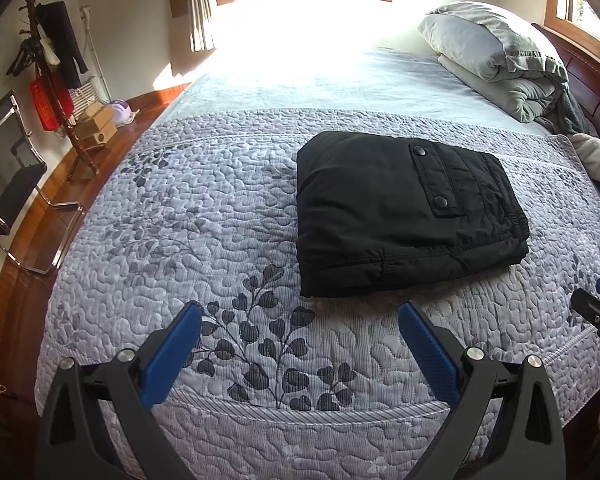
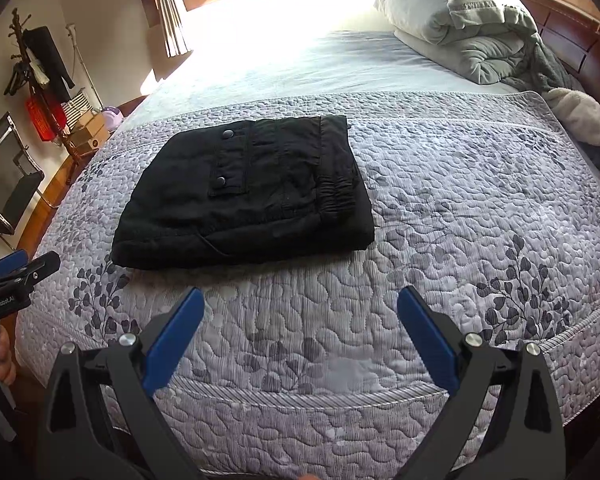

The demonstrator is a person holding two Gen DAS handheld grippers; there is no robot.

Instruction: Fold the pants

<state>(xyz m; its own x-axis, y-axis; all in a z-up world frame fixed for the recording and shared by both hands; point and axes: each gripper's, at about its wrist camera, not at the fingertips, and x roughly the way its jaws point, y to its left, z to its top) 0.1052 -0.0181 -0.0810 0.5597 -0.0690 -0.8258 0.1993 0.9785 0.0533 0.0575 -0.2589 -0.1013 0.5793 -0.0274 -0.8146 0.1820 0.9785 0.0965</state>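
Black pants [image 1: 404, 216] lie folded into a compact rectangle on the quilted grey bedspread [image 1: 180, 220], a snap pocket and the elastic waistband facing up. They also show in the right wrist view [image 2: 248, 196]. My left gripper [image 1: 300, 316] is open and empty, held above the bed's near edge, short of the pants. My right gripper [image 2: 300, 300] is open and empty, also back from the pants near the bed's front edge. Each gripper shows at the edge of the other's view: the right one [image 1: 598, 308], the left one [image 2: 20, 276].
A folded grey duvet and pillow [image 1: 496, 56] sit at the bed's far right by the wooden headboard [image 1: 580, 72]. A coat stand [image 1: 56, 80], a chair [image 1: 8, 168] and boxes [image 1: 96, 124] stand on the wooden floor at left.
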